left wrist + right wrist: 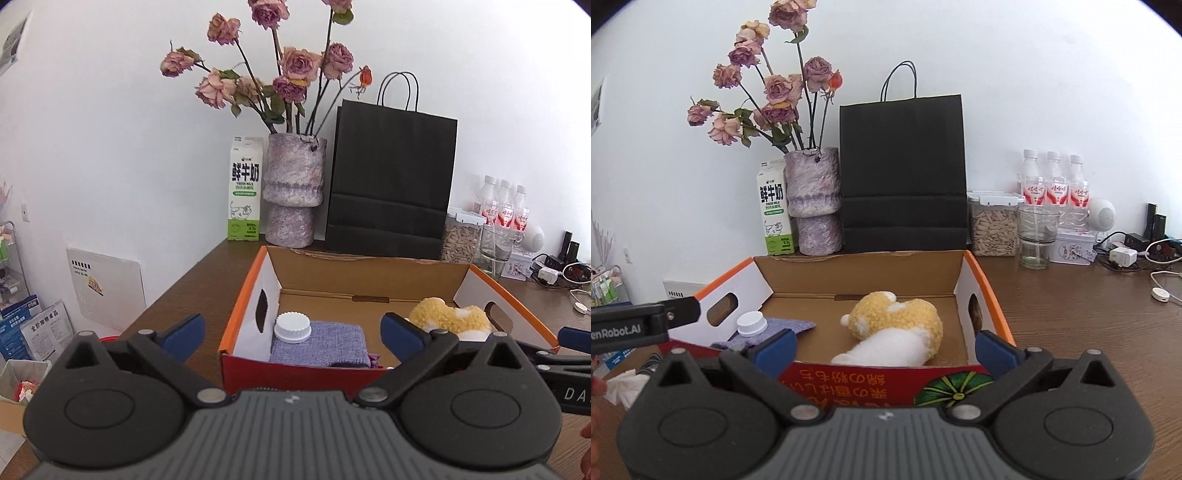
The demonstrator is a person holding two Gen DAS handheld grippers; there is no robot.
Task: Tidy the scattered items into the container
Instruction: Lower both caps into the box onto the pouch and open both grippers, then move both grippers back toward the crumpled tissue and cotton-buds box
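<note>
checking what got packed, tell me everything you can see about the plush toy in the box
The plush toy is a small stuffed animal of curly, fleecy fabric, yellow over the back and head with white patches, white belly and white paws. It lies on its side on the cardboard floor of the open box, toward the box's right wall, apart from the purple cloth on the other side. Neither claw touches it. Its face cannot be made out.

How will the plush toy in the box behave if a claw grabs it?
The plush toy looks fluffy and soft, so it would probably squash under the pads rather than resist. It is likely light for its bulk. Lying slumped on the box floor, it seems floppy, so its ends may droop; rolling looks unlikely.
</note>
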